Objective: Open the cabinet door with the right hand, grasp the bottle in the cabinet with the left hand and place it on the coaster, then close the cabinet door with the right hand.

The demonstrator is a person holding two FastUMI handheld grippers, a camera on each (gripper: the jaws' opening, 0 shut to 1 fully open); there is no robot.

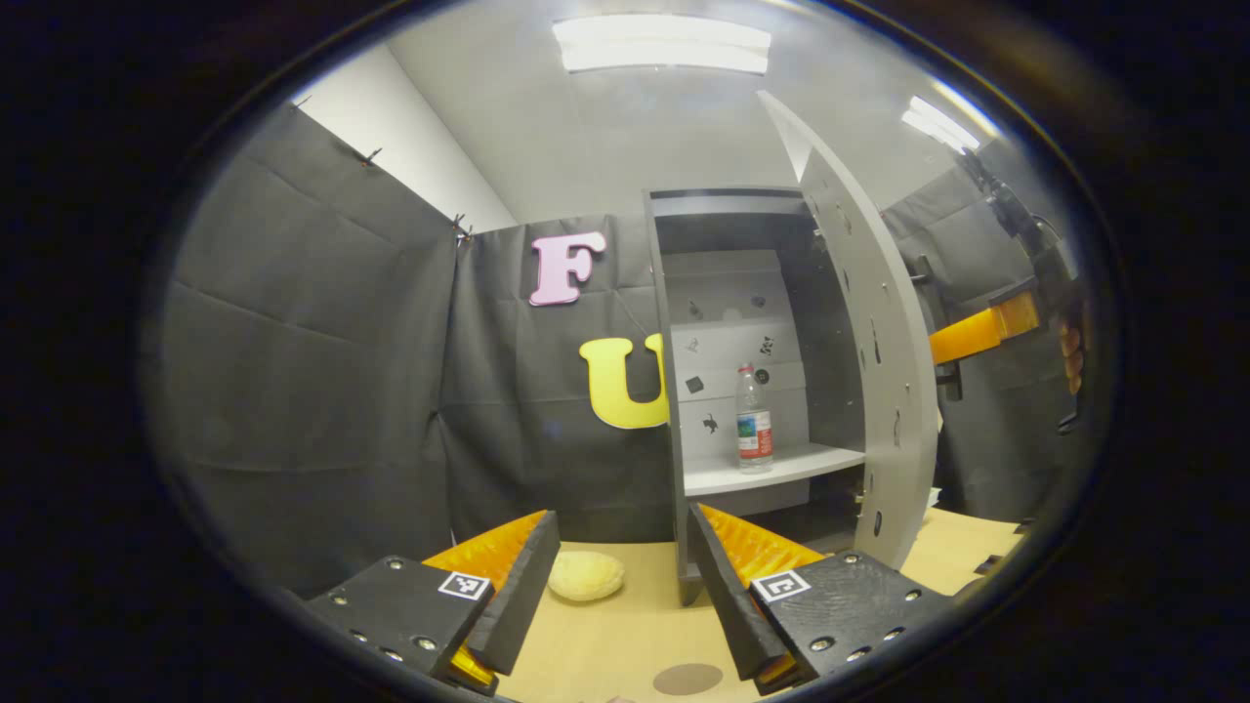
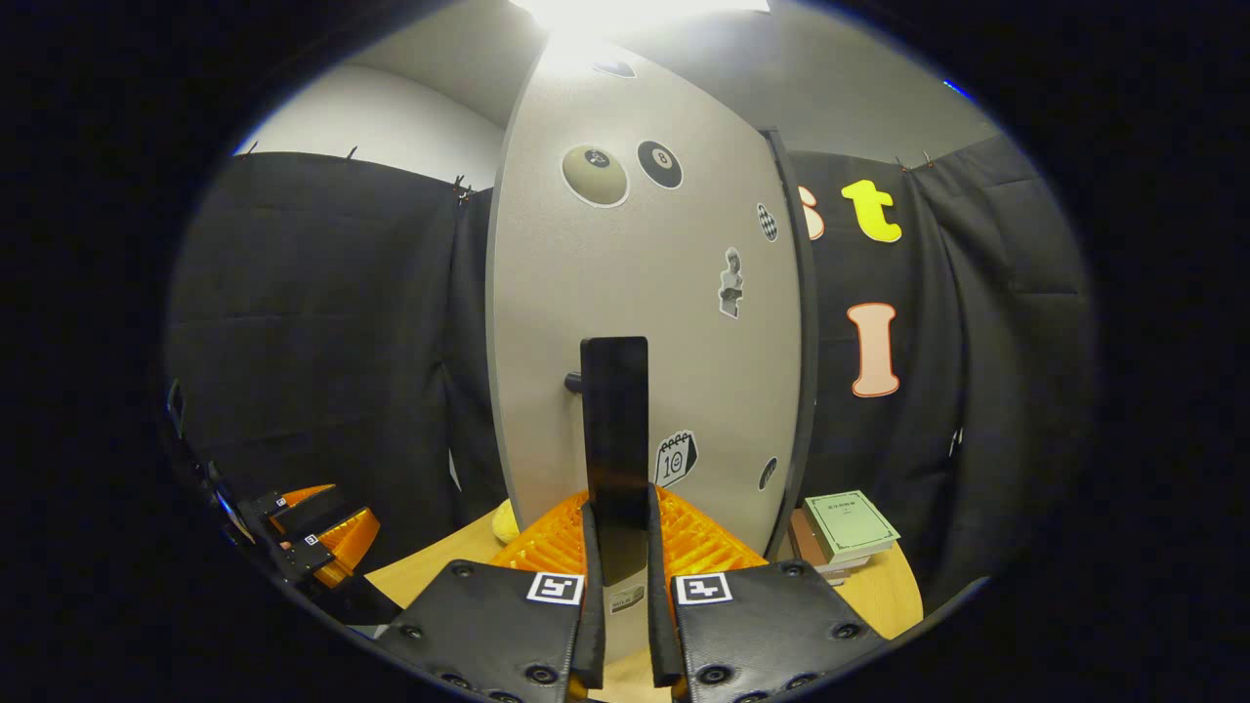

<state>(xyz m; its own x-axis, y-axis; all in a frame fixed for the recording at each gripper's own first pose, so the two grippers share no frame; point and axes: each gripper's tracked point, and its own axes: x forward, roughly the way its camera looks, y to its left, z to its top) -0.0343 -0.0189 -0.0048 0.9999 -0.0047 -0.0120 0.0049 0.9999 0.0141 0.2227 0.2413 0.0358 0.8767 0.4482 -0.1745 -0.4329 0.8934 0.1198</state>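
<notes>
A: The right hand-held gripper is clenched on the door handle, both fingers pressing the dark bar, and the cabinet door stands swung wide. The left hand-held gripper is released, fingers spread, holding nothing, low over the desk.

B: And the bottle?

A: The bottle stands upright on the white shelf inside the cabinet, near the shelf's front edge, well apart from the left fingers. The coaster is the brown disc on the desk, just in front of that gripper.

B: What could go wrong, as you see it?

A: I'd say the reach. The cabinet's left side panel sits close to the left gripper's right finger, so a straight push forward could knock the panel or the shelf edge. The bottle is tall and slim; a touch from one finger first could tip it.

B: The door?

A: If the right grip slackens, the door may drift back towards the opening and crowd the left arm. There's also a pale round lump on the desk near the coaster; a low carry could brush it.
</notes>
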